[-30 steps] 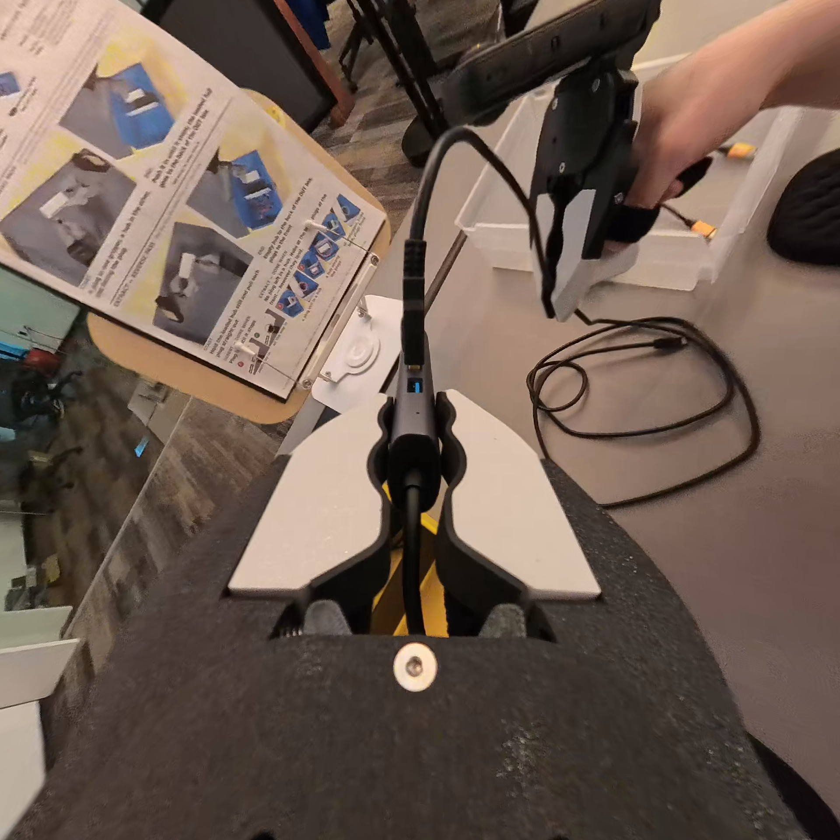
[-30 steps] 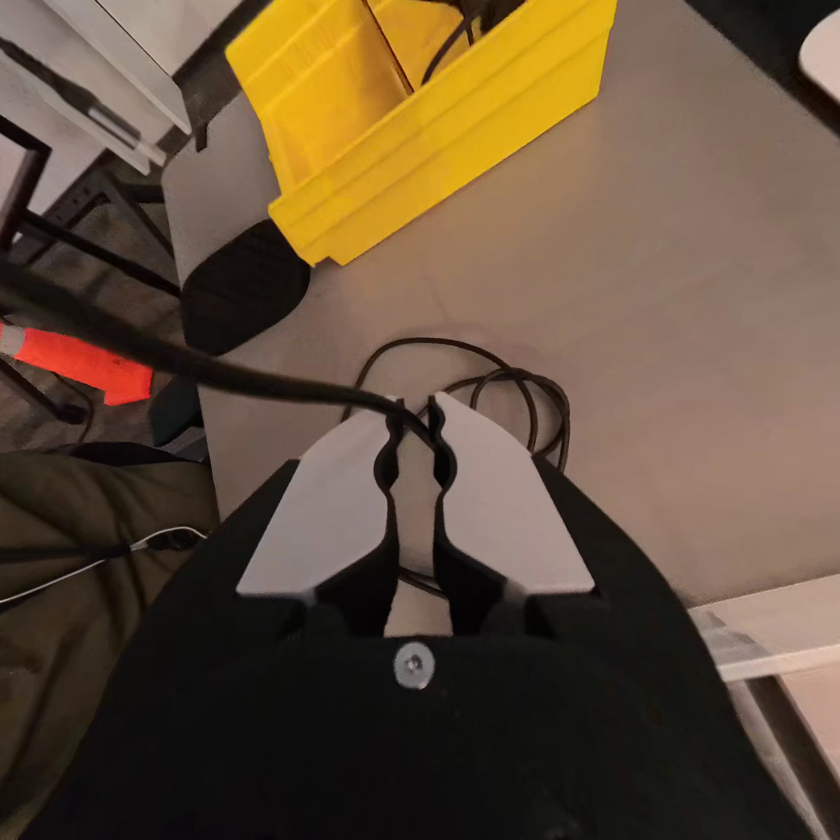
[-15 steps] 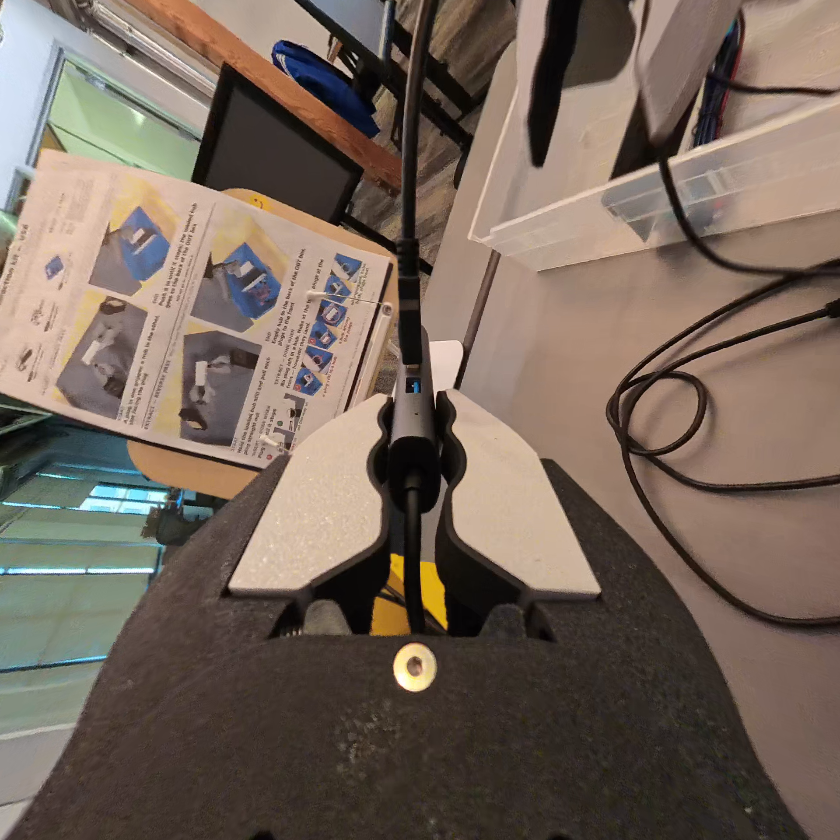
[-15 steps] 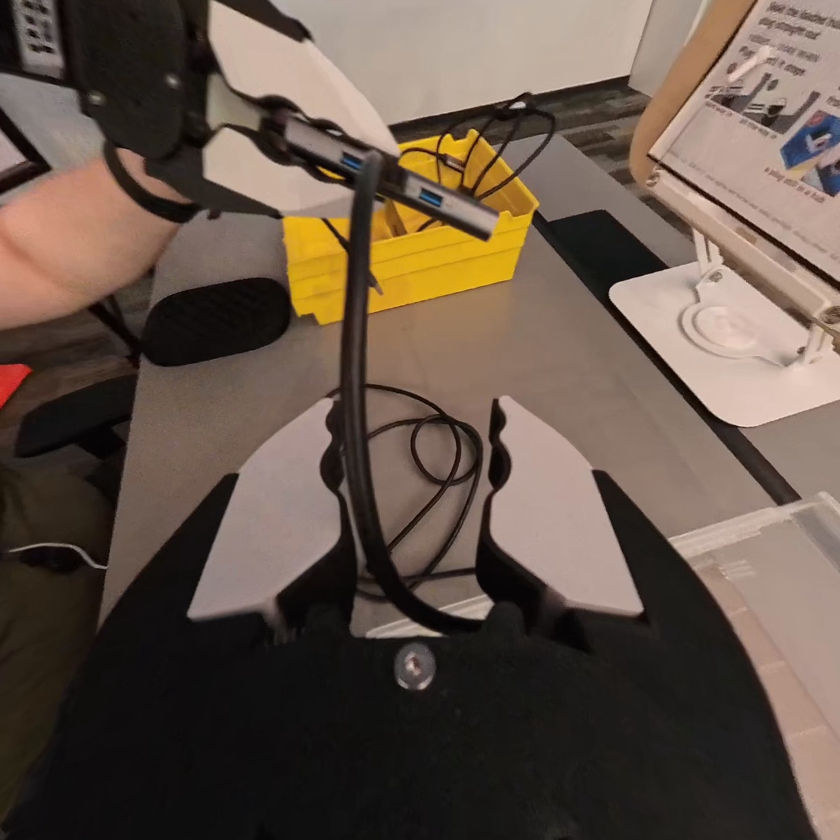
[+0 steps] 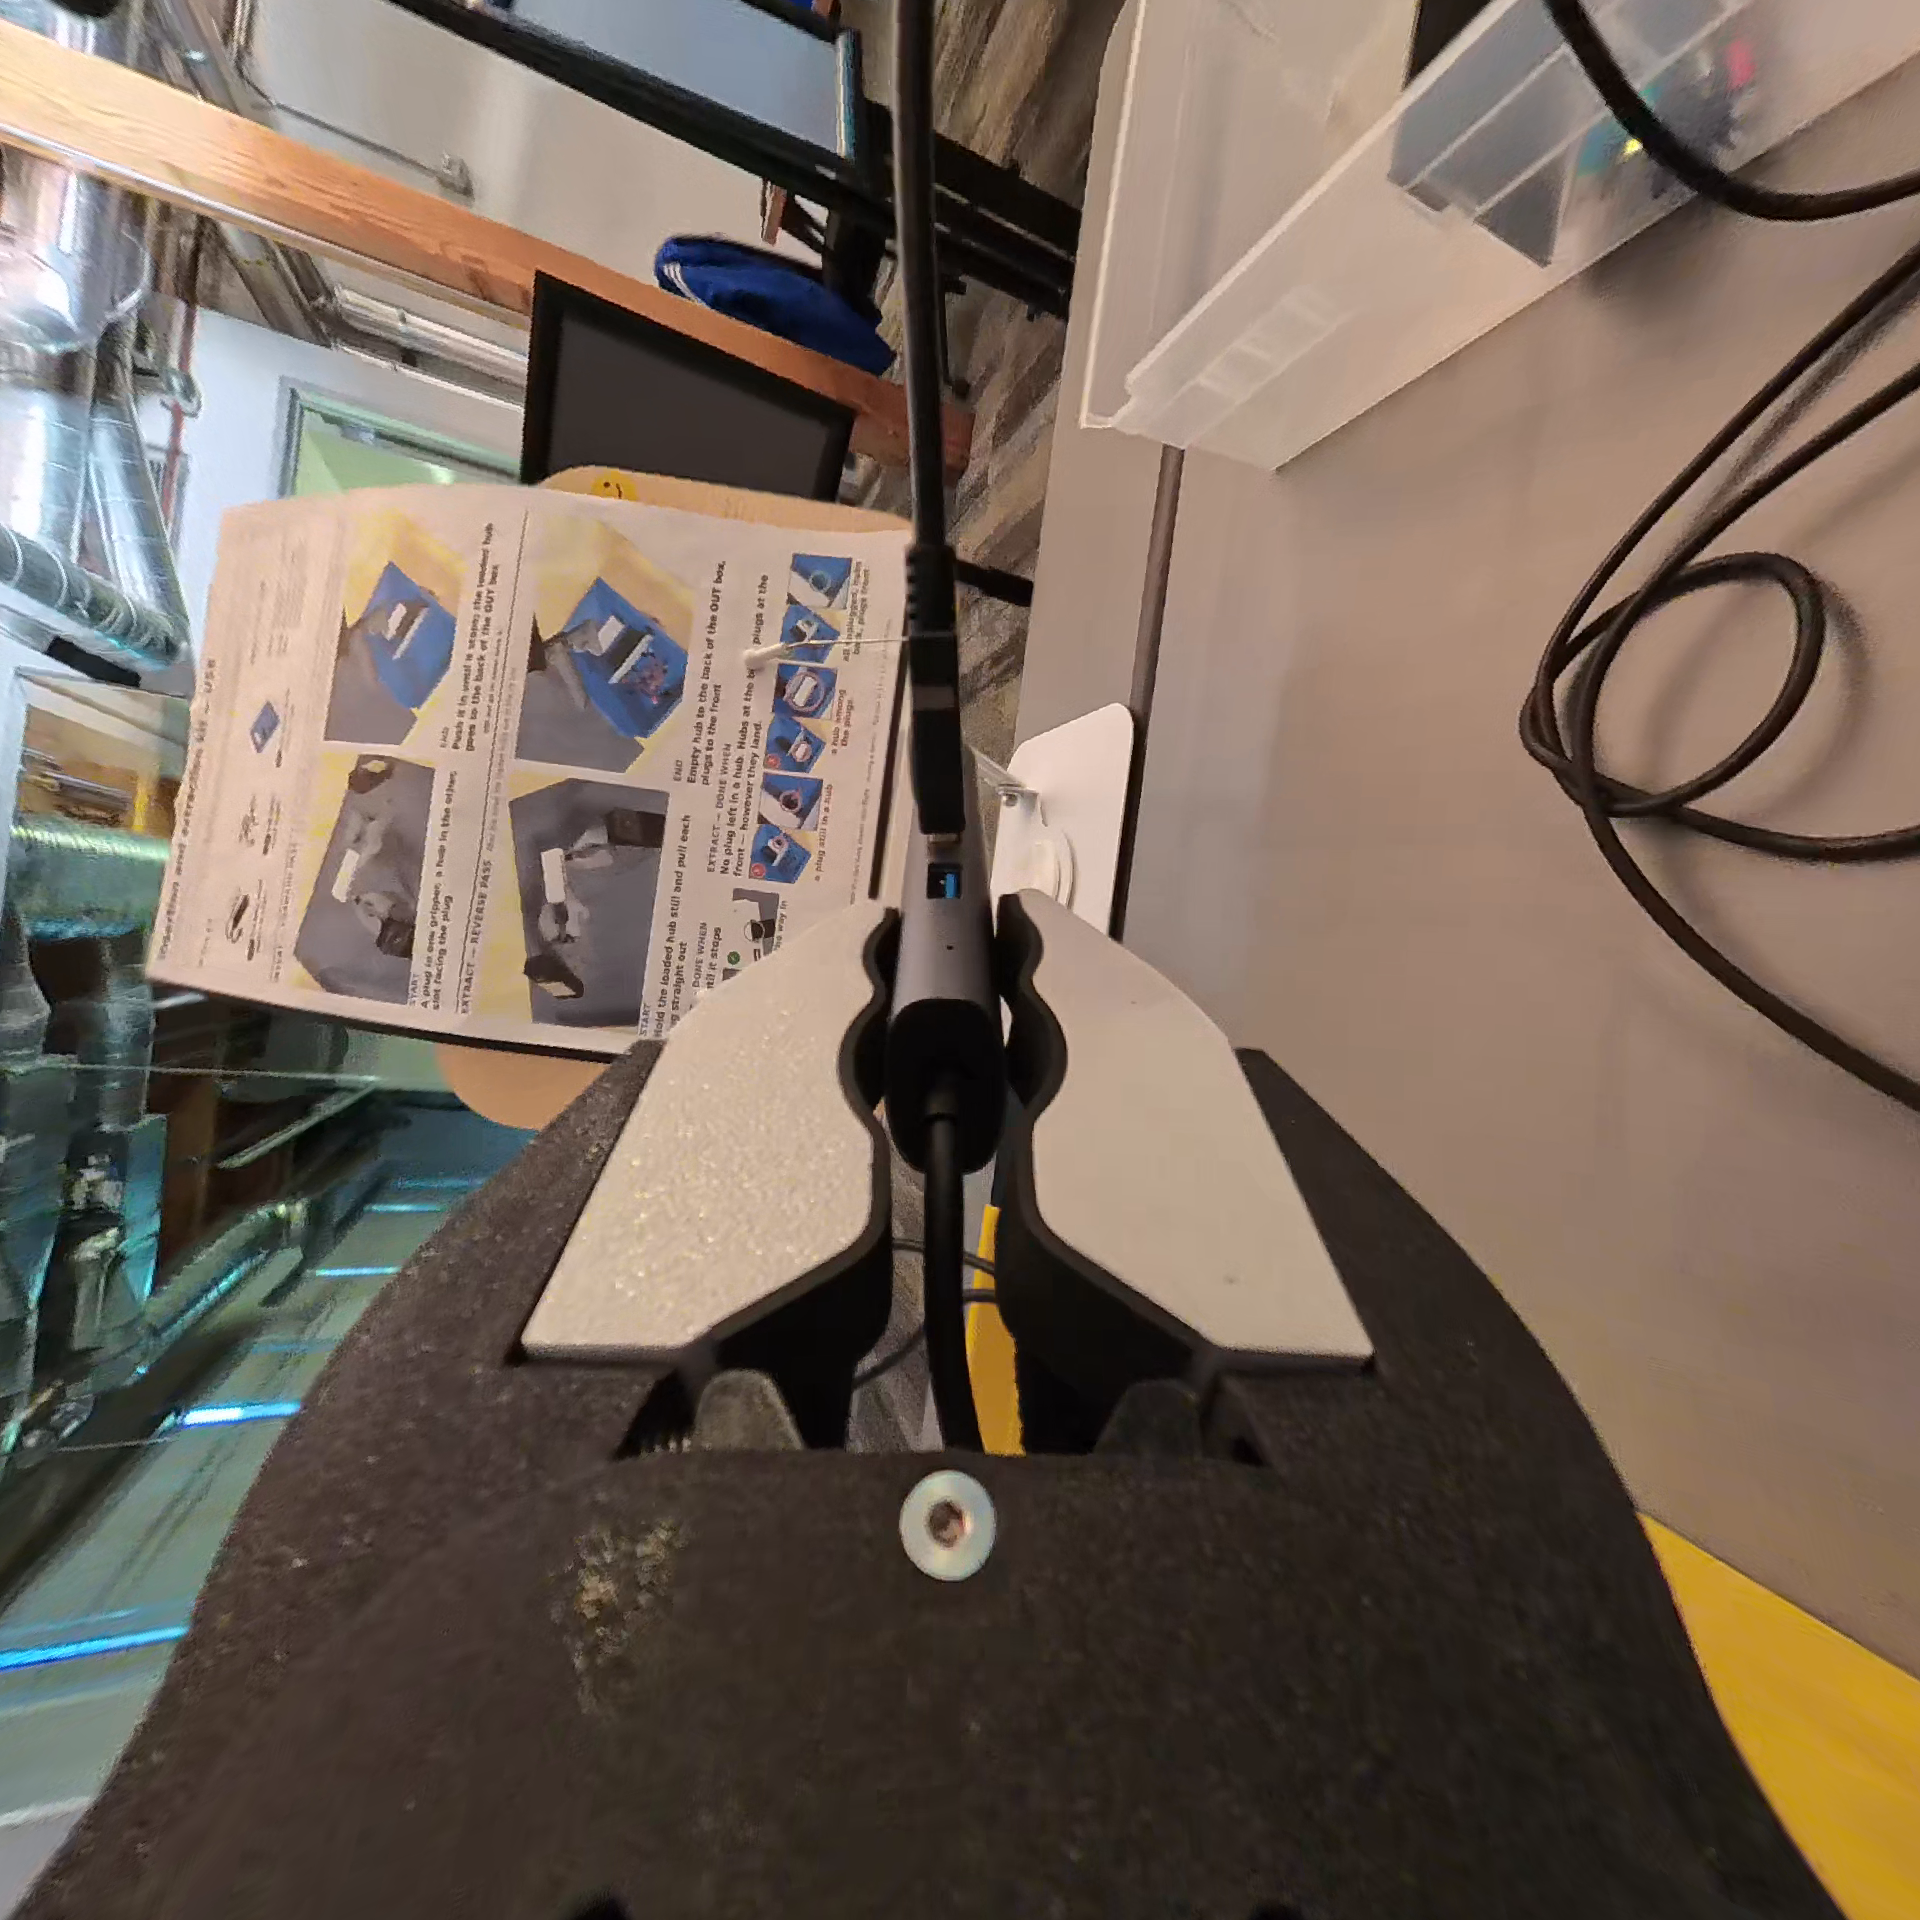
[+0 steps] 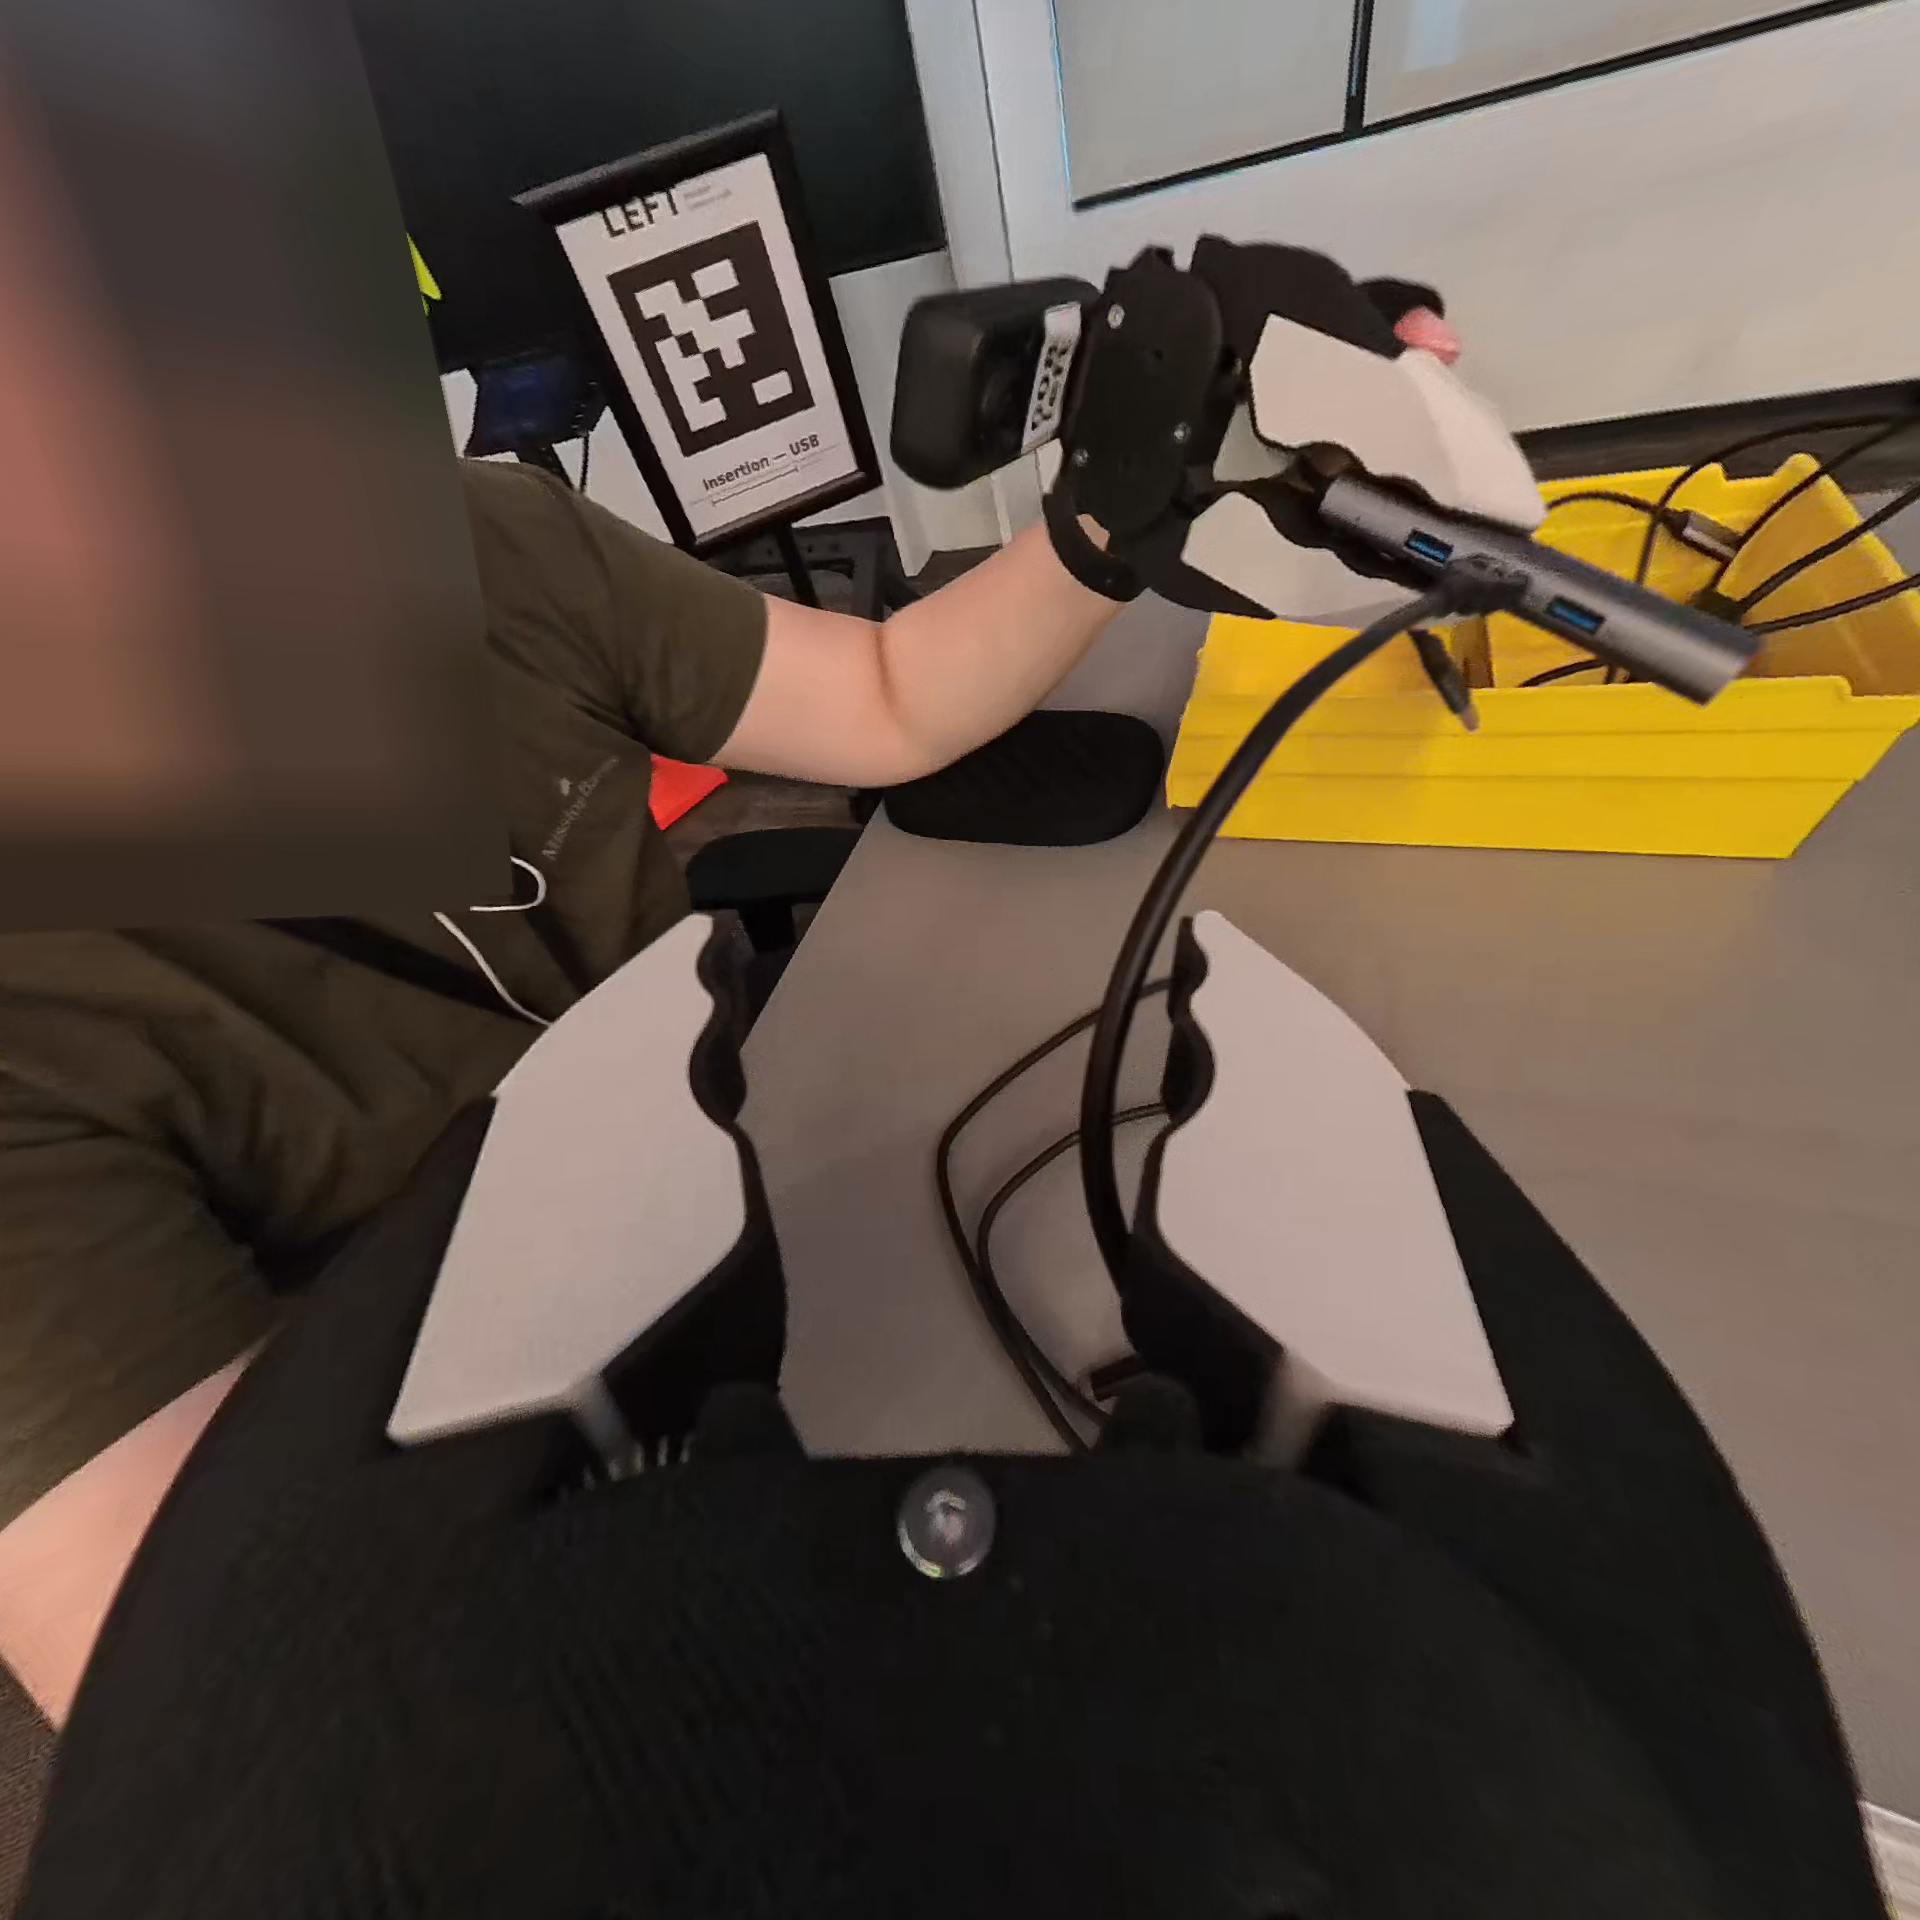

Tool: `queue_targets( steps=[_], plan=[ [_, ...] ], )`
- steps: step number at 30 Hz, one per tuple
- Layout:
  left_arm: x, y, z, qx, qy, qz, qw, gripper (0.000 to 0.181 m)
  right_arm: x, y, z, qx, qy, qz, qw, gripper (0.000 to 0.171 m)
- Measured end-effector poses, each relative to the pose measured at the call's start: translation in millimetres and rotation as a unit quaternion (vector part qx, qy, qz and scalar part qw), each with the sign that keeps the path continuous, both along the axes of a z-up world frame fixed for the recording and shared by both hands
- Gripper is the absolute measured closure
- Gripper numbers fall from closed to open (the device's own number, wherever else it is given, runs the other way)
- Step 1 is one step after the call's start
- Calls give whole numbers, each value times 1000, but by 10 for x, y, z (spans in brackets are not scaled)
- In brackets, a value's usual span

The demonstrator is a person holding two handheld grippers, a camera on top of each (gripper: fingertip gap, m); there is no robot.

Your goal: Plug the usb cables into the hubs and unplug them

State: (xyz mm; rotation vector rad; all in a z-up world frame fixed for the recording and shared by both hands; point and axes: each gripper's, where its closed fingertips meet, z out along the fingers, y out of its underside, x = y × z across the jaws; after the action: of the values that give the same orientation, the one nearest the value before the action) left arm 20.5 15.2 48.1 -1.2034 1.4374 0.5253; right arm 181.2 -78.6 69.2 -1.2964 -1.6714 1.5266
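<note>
1. Left gripper (image 5: 943,914) has its jaws clamped on the grey hub (image 5: 943,966), held up off the desk (image 5: 1455,935) and gripped at the end where the hub's own lead comes out.
2. From the right wrist view, the hub juts out past the jaws with a black plug (image 6: 1481,578) seated in a side port between two blue ports.
3. The usb cable (image 6: 1122,1039) arcs down from that plug and passes just inside one finger of the right gripper (image 6: 951,997), whose jaws stand wide apart, holding nothing.
4. Handling call: the hub looks light and rigid with smooth metal sides, so it could twist if pulled off-axis. The cable is springy and holds its curve; pulling on it would only bend it.
5. Best hold for the unplug, I'd say, is the stiff plug body right at the port, drawn straight out along the port's line.
6. Room to move: open air around the hub, but the yellow bin (image 6: 1507,769) with its tangle of leads sits right behind it.
7. Loose loops of cable lie on the desk below the right gripper. The clear tray (image 5: 1351,343) sits near the desk edge, and the instruction sheet (image 5: 499,769) stands beyond the hub's tip.
</note>
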Motion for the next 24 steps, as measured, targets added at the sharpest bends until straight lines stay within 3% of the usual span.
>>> queue_targets(
  steps=[7,9,11,13,16,20,24],
  plan=[
    [41,-33,-70,10,-4,-27,1000,163,296,-188,396,-17,126,63,990,92],
    [86,-92,3,16,-28,-45,998,163,323,19,379,-4,116,-9,993,100],
    [133,-155,65,19,-42,-57,997,163,273,476,501,-8,118,-161,980,108],
    [190,-202,91,36,-34,-64,997,163,254,847,731,-21,142,-302,942,109],
    [261,-205,29,63,10,-50,997,163,94,900,972,33,175,-423,888,119],
    [339,-174,-70,76,42,-38,996,163,-520,602,612,44,65,-403,912,128],
    [337,-140,-108,85,59,-25,994,163,-837,669,42,66,-48,-392,917,134]
  ],
)
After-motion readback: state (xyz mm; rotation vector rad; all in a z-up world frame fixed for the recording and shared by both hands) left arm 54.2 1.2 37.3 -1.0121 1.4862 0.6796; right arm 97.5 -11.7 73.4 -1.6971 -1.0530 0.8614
